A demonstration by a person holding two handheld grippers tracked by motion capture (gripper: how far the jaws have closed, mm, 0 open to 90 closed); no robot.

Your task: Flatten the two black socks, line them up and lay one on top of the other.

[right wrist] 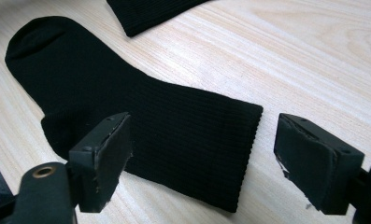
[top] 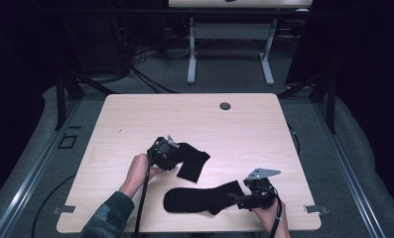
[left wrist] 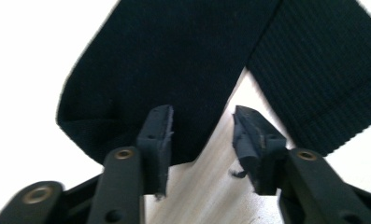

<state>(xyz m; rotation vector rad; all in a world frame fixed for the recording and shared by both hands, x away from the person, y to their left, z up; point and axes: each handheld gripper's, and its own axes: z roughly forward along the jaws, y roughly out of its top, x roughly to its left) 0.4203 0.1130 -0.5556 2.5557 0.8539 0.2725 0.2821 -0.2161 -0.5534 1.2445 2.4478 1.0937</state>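
1. High view: two black socks lie on the bench (top: 135, 119). The folded sock (top: 190, 161) sits directly at the tip of the left tongs (top: 170, 145), bent into a V whose arms run away from those tongs toward the right. The flat sock (top: 204, 198) lies with its long axis across the bench, toe well away from the right tongs (top: 236, 198) and cuff end just at their tip. Each hand is nearer its own sock, so the left hand (top: 137, 171) has the folded one and the right hand (top: 269, 215) the flat one.

2. Left gripper view: the left tongs (left wrist: 203, 140) stand partly open with nothing pinched. The folded sock (left wrist: 164, 65) spreads just ahead of the tips; its near corner reaches down between the two pads, beside the left pad, with bare bench in front of the right pad. Closing here would likely catch that corner.

3. Right gripper view: the right tongs (right wrist: 202, 154) are wide open and empty. The flat sock (right wrist: 141, 112) lies ahead with its cuff edge between the two pads, its long axis running away up and to the left to the toe. The left pad (right wrist: 110, 154) hangs over the ribbed leg; the right pad sits over bare bench beyond the cuff.
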